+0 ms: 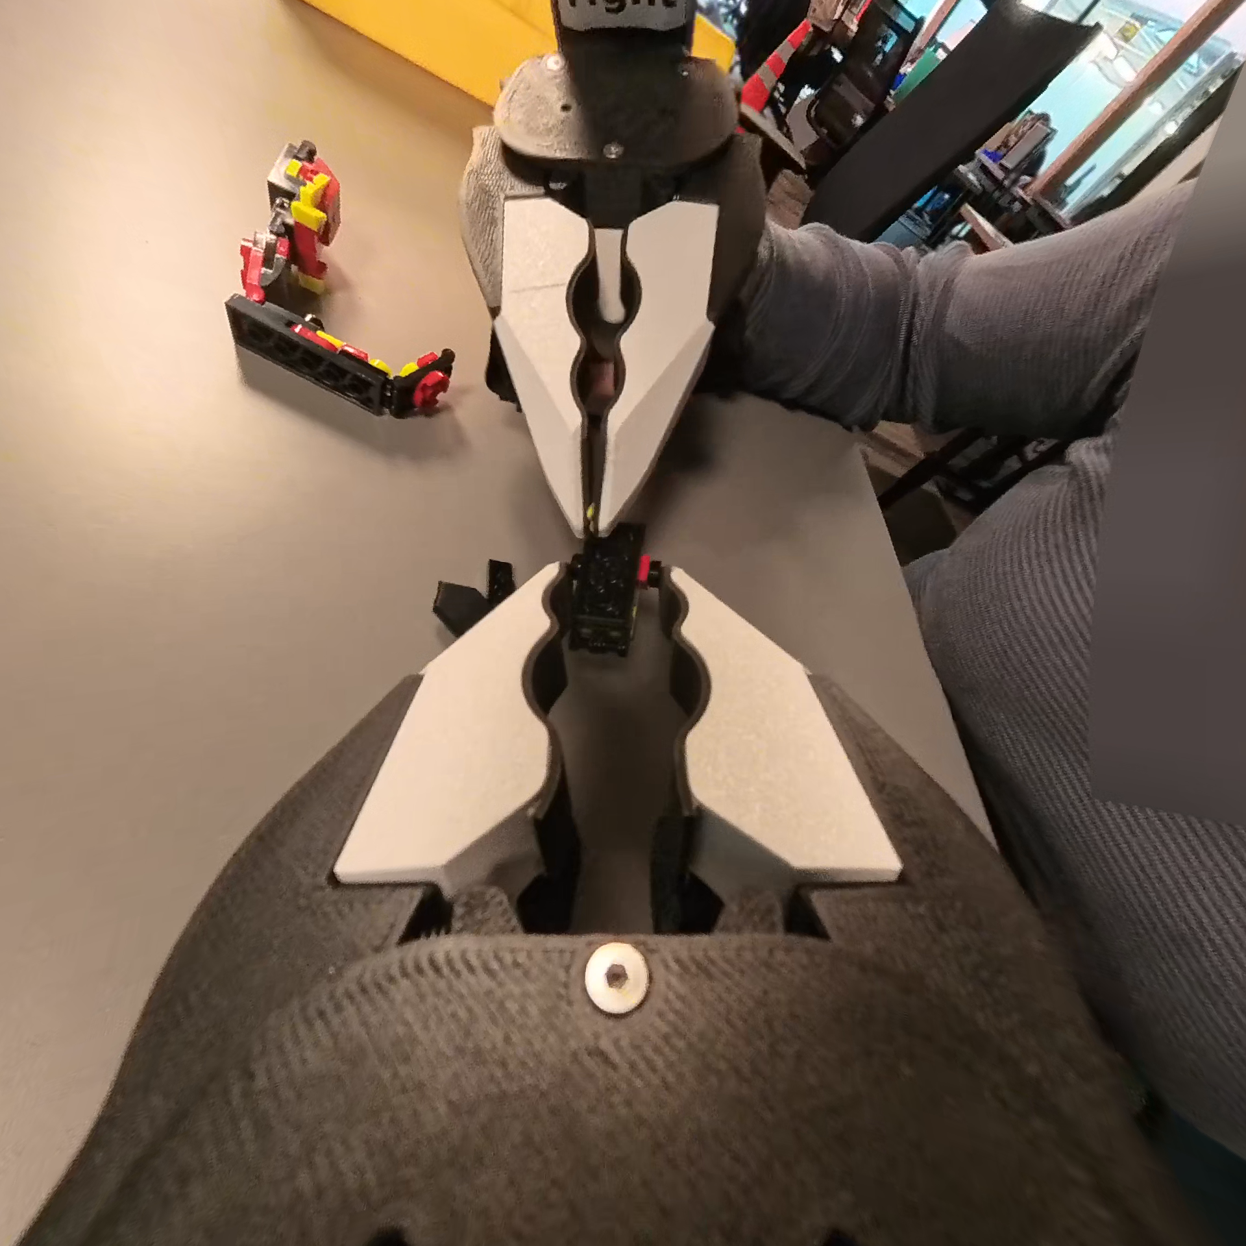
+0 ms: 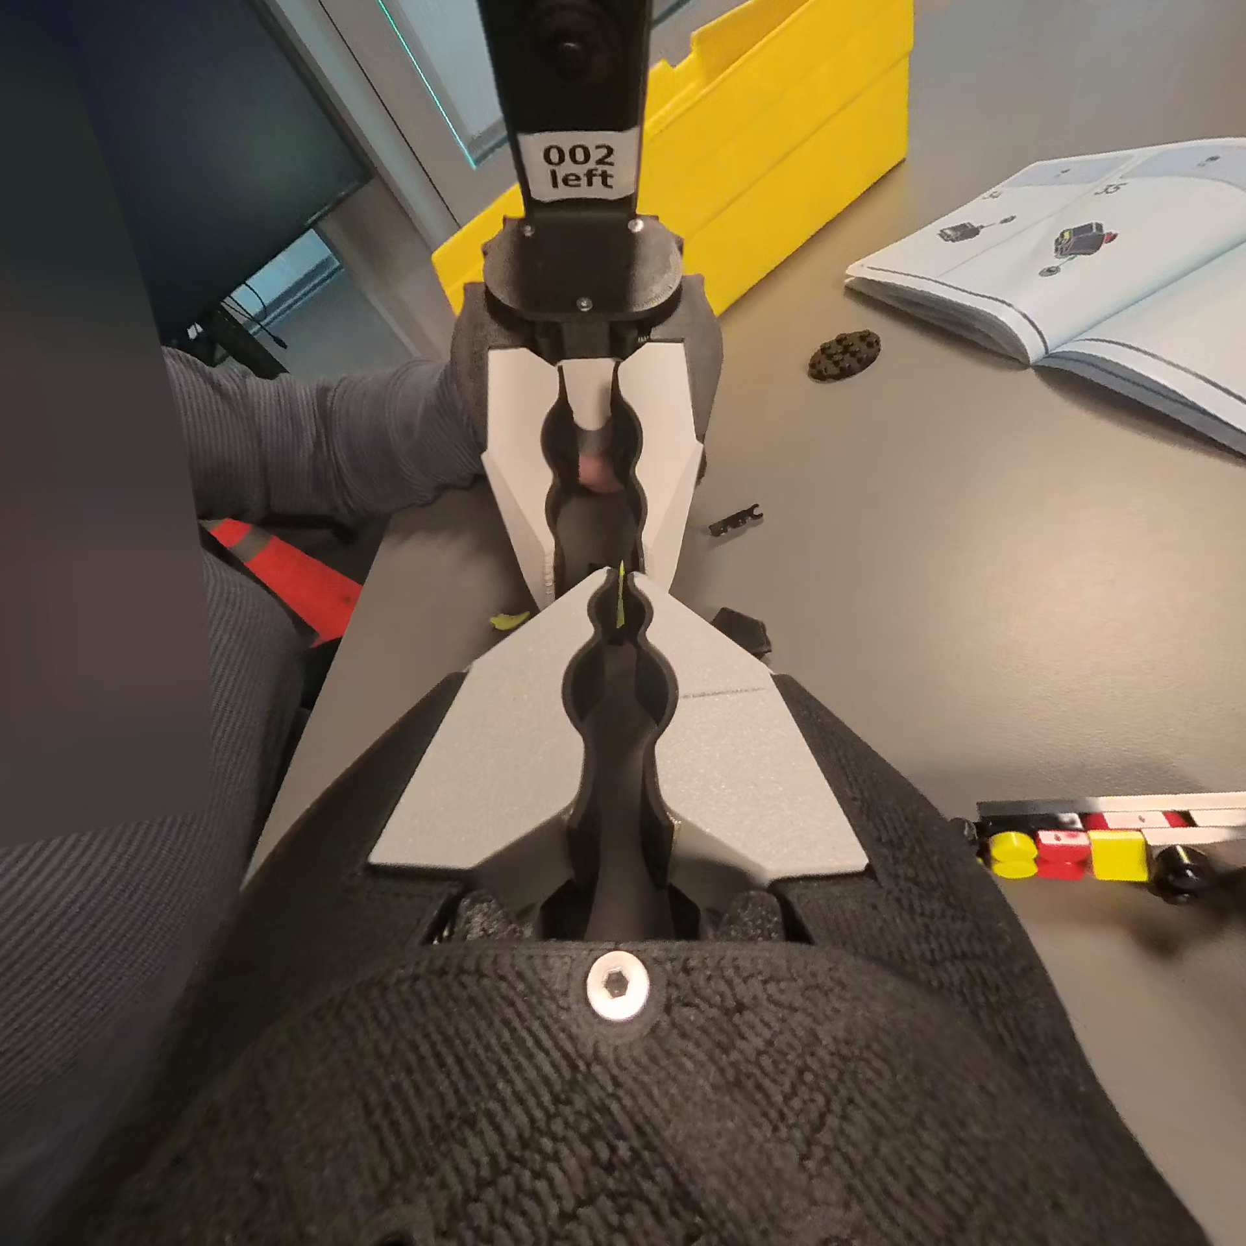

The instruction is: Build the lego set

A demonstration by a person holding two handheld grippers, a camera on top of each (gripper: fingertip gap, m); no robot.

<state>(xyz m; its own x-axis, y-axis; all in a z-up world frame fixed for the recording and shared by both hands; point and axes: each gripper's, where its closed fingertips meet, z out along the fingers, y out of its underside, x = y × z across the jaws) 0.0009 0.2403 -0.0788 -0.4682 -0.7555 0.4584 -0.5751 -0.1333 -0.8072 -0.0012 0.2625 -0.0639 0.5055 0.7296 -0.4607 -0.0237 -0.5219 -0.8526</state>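
My left gripper (image 1: 615, 573) is shut on a small black lego assembly (image 1: 602, 597) with a red pin on its right side, held above the grey table (image 1: 168, 607). My right gripper (image 2: 620, 576) faces it tip to tip and is shut on a thin yellow lego piece (image 2: 620, 597). That piece also shows in the left wrist view (image 1: 591, 514), touching the top of the black assembly. In the left wrist view the right gripper (image 1: 593, 529) comes in from the far side. In the right wrist view the black assembly is hidden behind my fingertips.
A red, yellow and grey lego figure (image 1: 290, 222) and a black beam with red and yellow parts (image 1: 337, 364) lie far left. A yellow bin (image 2: 742, 168), an open booklet (image 2: 1079, 270), a round black plate (image 2: 844, 354) and small loose pieces (image 2: 735, 522) lie on the table. The table edge and a person's sleeve (image 1: 910, 323) are close by. The grippers are tip to tip, or close to it.
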